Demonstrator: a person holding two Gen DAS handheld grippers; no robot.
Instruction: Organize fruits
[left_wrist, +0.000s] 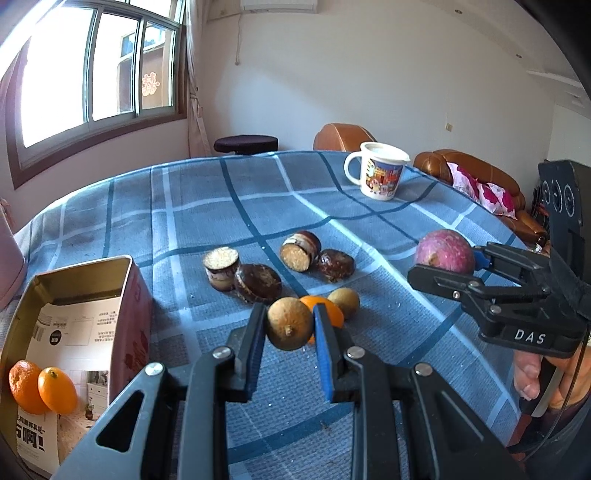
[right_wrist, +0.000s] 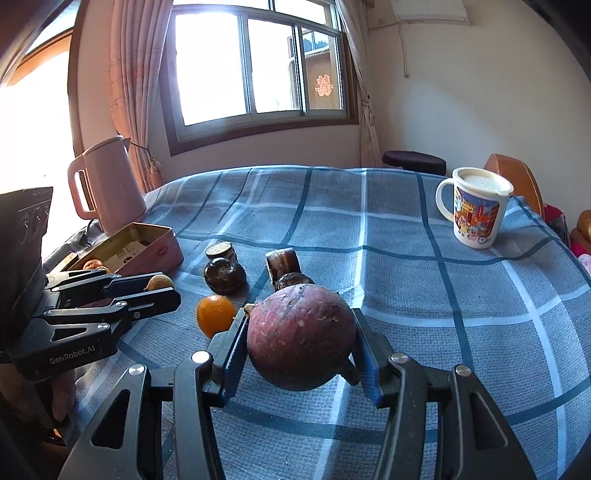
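Between the blue pads of your left gripper (left_wrist: 290, 328) sat a small tan fruit (left_wrist: 289, 324), the jaws pinched nearly shut on it and the fruit held clear of the cloth. Your right gripper (right_wrist: 301, 341) was wider, its two pads pressed against the sides of a round purple fruit (right_wrist: 301, 338) that filled the gap; from the left wrist view that same purple fruit showed at the tip of the right gripper, off to the right, with your fingers (left_wrist: 528, 376) curled on its handle below. Just behind the tan fruit an orange (left_wrist: 325, 312) lay on the table (left_wrist: 184, 206), touching a second tan fruit (left_wrist: 344, 302) beside it. Farther back were four chocolate cakes: a pair (left_wrist: 240, 275) leaning on each other toward the left, and another pair (left_wrist: 316, 254) toward the right, one of them cut so its crumb faced you. To the left stood an open tin (left_wrist: 129, 295) with paper lining its bottom and two oranges (left_wrist: 40, 386) side by side in its near corner. A pink kettle (right_wrist: 107, 184) stood just behind the tin near the window. A lidded cartoon mug (left_wrist: 376, 171) stood well apart at the table's far right edge, with a brown sofa (left_wrist: 480, 173) beyond it.
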